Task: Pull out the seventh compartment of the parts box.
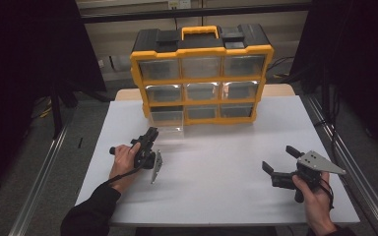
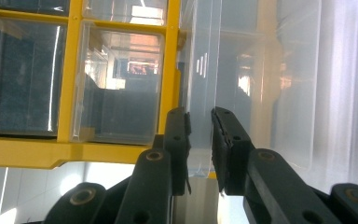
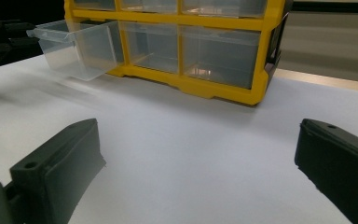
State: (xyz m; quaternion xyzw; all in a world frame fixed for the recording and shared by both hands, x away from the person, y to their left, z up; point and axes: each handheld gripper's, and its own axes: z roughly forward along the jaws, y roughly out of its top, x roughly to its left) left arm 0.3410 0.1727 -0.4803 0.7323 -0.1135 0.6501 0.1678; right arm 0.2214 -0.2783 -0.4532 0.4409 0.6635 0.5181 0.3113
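A yellow and black drawer cabinet [image 1: 202,51] with clear drawers stands at the back of the white table [image 1: 216,172]. Its bottom-left clear drawer [image 1: 166,119] is pulled partway out. My left gripper [image 1: 152,132] reaches to the drawer's front. In the left gripper view its jaws [image 2: 199,119] are shut on the thin clear front wall of the drawer [image 2: 261,84]. My right gripper [image 1: 277,158] rests low over the table at the right, open, with nothing between its fingers. In the right gripper view, the right gripper [image 3: 198,135] faces the cabinet [image 3: 223,93] and the pulled-out drawer [image 3: 74,46].
A metal rail [image 1: 344,162] runs along the table's right side and another [image 1: 39,182] along the left. Dark curtains hang on both sides. Bare white table lies between the two grippers.
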